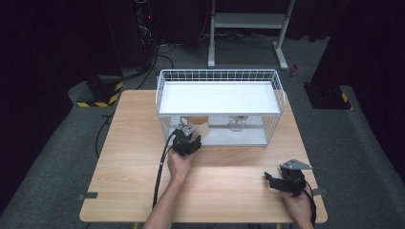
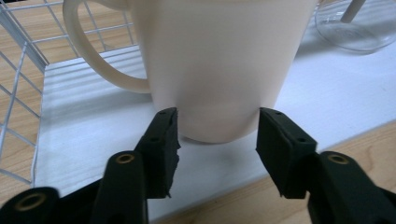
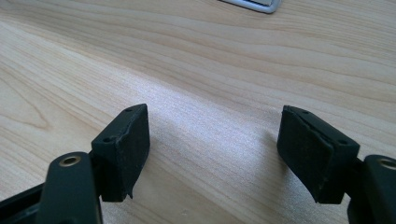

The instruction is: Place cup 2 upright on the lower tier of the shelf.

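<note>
A cream mug with its handle to the left stands on the lower white shelf of a wire rack. My left gripper reaches into the rack's open front, and its black pads sit against both sides of the mug's base. The left gripper is shut on it, and the mug stands upright on the shelf. My right gripper rests low at the table's front right, pointing left. In its own view the right gripper is open, with bare wood between the pads.
A clear stemmed glass stands on the lower shelf to the mug's right; its foot is close by. The rack's upper white shelf hangs over both. Wire sides close the rack at left. Wooden table surrounds the rack.
</note>
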### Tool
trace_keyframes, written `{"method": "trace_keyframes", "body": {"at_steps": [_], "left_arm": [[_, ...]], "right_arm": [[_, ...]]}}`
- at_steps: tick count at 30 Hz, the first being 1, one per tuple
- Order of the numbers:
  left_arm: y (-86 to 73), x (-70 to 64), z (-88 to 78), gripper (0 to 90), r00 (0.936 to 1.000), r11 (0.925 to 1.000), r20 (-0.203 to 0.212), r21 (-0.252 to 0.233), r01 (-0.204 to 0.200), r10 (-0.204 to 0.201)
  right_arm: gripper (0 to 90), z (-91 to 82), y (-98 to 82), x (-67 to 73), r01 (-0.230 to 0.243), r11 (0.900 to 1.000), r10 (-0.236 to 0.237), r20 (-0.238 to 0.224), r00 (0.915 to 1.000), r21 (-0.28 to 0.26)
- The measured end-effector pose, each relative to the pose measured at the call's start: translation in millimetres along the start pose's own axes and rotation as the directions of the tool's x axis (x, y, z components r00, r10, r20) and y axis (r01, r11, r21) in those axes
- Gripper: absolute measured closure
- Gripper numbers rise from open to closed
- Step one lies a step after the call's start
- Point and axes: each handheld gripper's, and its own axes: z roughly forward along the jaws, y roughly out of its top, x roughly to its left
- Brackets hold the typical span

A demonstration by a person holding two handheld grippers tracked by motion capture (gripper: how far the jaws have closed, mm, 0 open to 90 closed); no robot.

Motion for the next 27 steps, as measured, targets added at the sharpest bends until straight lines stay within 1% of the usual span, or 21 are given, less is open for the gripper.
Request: {"method": "trace_keyframes", "body": {"at_steps": [1, 2, 4, 5, 6, 9, 10, 11, 12, 13, 14, 18, 19, 20, 21, 22, 23, 24, 25, 26, 27], "left_arm": [[0.0, 0.0, 0.0, 52.2, 1.0000, 1.0000, 0.000, 0.000, 0.000, 0.000], [-0.4, 1.1, 1.2, 53.6, 0.9999, 0.9999, 0.003, -0.005, 0.016, -0.016], [-0.4, 2.3, 1.6, 56.4, 1.0000, 0.9999, 0.003, -0.007, 0.008, -0.008], [0.4, 4.5, 3.0, 57.5, 1.0000, 1.0000, -0.003, 0.007, 0.002, -0.002], [1.3, 5.2, 4.0, 58.2, 0.9999, 0.9998, 0.004, 0.018, 0.010, -0.010], [3.5, 4.7, 4.7, 61.0, 0.9999, 0.9998, 0.004, 0.017, 0.010, -0.010], [6.3, 4.3, 6.0, 61.8, 1.0000, 0.9998, -0.001, 0.021, -0.004, 0.004], [6.3, 4.3, 6.0, 62.5, 1.0000, 0.9998, -0.001, 0.021, -0.004, 0.004], [7.0, 5.1, 8.5, 63.8, 0.9999, 0.9999, 0.009, 0.008, 0.008, -0.008], [7.1, 7.0, 8.9, 64.5, 1.0000, 0.9999, -0.003, 0.011, 0.005, -0.005], [6.6, 7.9, 10.2, 65.1, 0.9997, 0.9996, -0.003, 0.017, 0.023, -0.023], [5.1, 10.4, 13.5, 66.9, 0.9997, 0.9992, -0.004, 0.031, 0.025, -0.025], [4.6, 10.6, 15.2, 69.1, 0.9997, 0.9992, 0.001, 0.031, 0.024, -0.024], [4.6, 11.6, 14.9, 70.1, 0.9996, 0.9991, -0.015, 0.034, 0.023, -0.023], [4.3, 12.2, 16.0, 70.9, 0.9994, 0.9989, -0.007, 0.033, 0.034, -0.033], [4.1, 13.3, 16.6, 71.4, 0.9992, 0.9985, -0.007, 0.036, 0.040, -0.040], [4.0, 14.2, 17.1, 71.7, 0.9991, 0.9985, -0.011, 0.038, 0.040, -0.040], [4.0, 15.1, 17.1, 72.0, 0.9991, 0.9987, -0.028, 0.038, 0.032, -0.031], [4.0, 15.1, 17.1, 72.3, 0.9991, 0.9987, -0.028, 0.038, 0.032, -0.031], [3.4, 14.9, 18.5, 72.6, 0.9990, 0.9984, -0.014, 0.039, 0.042, -0.041], [3.1, 15.0, 19.1, 72.7, 0.9988, 0.9980, -0.011, 0.041, 0.048, -0.047]], "right_arm": [[25.5, 0.0, 0.0, 0.0, 0.000, 1.000, 0.000, 0.000, 1.0000, 0.000], [25.5, 0.0, 0.0, 0.0, 0.000, 1.000, 0.000, 0.000, 1.0000, 0.000], [25.5, -0.1, 0.0, 0.0, 0.000, 1.000, 0.000, 0.000, 1.0000, 0.000], [25.5, 0.0, 0.0, 0.0, 0.000, 1.000, 0.000, 0.000, 1.0000, 0.000], [25.5, -0.1, 0.0, 0.0, 0.000, 1.000, 0.000, 0.000, 1.0000, 0.000], [25.5, 0.0, 0.0, 0.0, 0.000, 1.000, 0.000, 0.000, 1.0000, 0.000], [25.5, 0.0, 0.0, 0.0, 0.000, 1.000, 0.000, 0.000, 1.0000, 0.000], [25.5, 0.0, 0.0, 0.0, 0.000, 1.000, 0.000, 0.000, 1.0000, 0.000], [25.5, 0.0, 0.0, 0.0, 0.000, 1.000, 0.000, 0.000, 1.0000, 0.000], [25.5, 0.0, 0.0, 0.0, 0.000, 1.000, 0.000, 0.000, 1.0000, 0.000], [25.5, -0.1, 0.0, 0.0, 0.000, 1.000, 0.000, -0.001, 1.0000, 0.000], [25.5, 0.0, 0.0, -0.1, 0.001, 1.000, -0.001, 0.000, 1.0000, 0.000], [25.5, -0.1, 0.0, 0.0, 0.000, 1.000, 0.000, -0.001, 1.0000, 0.000], [25.5, -0.1, 0.0, 0.0, 0.000, 1.000, 0.000, -0.001, 1.0000, 0.000], [25.5, -0.1, 0.0, 0.0, 0.000, 1.000, 0.000, -0.001, 1.0000, 0.000], [25.5, 0.0, 0.0, 0.0, 0.000, 1.000, 0.000, 0.000, 1.0000, 0.000], [25.5, 0.0, 0.0, 0.0, 0.000, 1.000, 0.000, 0.000, 1.0000, 0.000], [25.5, 0.0, 0.0, 0.0, 0.000, 1.000, 0.000, 0.000, 1.0000, 0.000], [25.5, 0.0, 0.0, 0.0, 0.000, 1.000, 0.000, 0.000, 1.0000, 0.000], [25.5, 0.0, 0.0, 0.0, 0.000, 1.000, 0.000, 0.000, 1.0000, 0.000], [25.5, 0.0, 0.0, 0.0, 0.001, 1.000, -0.001, 0.000, 1.0000, 0.000]]}}
